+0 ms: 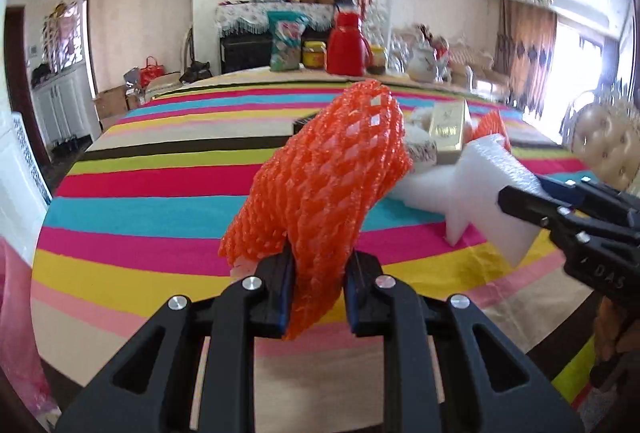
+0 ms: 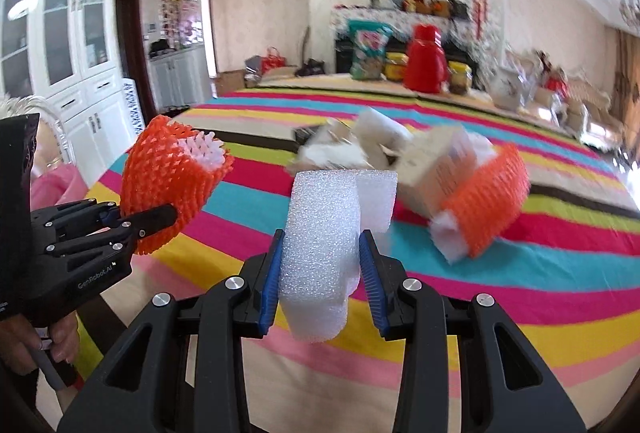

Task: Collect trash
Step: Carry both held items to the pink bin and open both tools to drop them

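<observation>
My left gripper (image 1: 318,285) is shut on an orange foam net sleeve (image 1: 332,169) and holds it above the striped tablecloth (image 1: 140,217); it also shows in the right wrist view (image 2: 172,185) at the left. My right gripper (image 2: 322,269) is shut on a white foam block (image 2: 320,245), which also shows in the left wrist view (image 1: 488,189) at the right. A second orange net sleeve (image 2: 484,201) with white foam lies on the table beside a cardboard box (image 2: 436,169) and crumpled paper scraps (image 2: 340,149).
At the table's far edge stand a red thermos jug (image 1: 346,45), jars (image 1: 314,53), a snack bag (image 1: 286,41) and a teapot (image 1: 424,63). A pink bag (image 1: 16,313) hangs at the left. A tufted chair (image 1: 604,145) stands right.
</observation>
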Tool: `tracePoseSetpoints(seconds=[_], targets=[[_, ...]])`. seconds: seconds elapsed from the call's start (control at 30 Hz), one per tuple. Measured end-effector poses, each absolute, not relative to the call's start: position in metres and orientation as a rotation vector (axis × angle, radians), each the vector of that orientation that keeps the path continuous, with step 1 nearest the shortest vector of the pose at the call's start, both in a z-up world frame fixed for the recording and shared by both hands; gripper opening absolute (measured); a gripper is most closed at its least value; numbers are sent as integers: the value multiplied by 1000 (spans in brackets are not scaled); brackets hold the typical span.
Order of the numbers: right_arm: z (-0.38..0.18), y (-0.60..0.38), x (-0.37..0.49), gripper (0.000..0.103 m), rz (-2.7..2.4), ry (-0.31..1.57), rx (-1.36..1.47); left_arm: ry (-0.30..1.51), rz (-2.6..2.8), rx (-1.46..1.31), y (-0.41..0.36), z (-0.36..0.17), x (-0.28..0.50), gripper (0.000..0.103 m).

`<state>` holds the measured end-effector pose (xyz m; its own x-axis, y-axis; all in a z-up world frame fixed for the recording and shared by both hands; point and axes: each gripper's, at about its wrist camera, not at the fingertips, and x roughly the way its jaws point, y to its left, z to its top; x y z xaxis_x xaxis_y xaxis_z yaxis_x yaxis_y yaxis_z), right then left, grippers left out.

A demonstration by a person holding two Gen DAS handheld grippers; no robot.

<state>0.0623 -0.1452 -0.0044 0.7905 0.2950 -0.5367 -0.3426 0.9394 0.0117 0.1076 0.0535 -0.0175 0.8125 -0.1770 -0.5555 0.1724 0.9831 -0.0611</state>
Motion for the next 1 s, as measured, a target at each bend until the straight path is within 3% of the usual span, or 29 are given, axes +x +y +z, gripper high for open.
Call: tracePoseSetpoints(seconds=[1.0], targets=[[18,169,60,37,1108,459,-265,482,466,-233,323,16,-35,21]])
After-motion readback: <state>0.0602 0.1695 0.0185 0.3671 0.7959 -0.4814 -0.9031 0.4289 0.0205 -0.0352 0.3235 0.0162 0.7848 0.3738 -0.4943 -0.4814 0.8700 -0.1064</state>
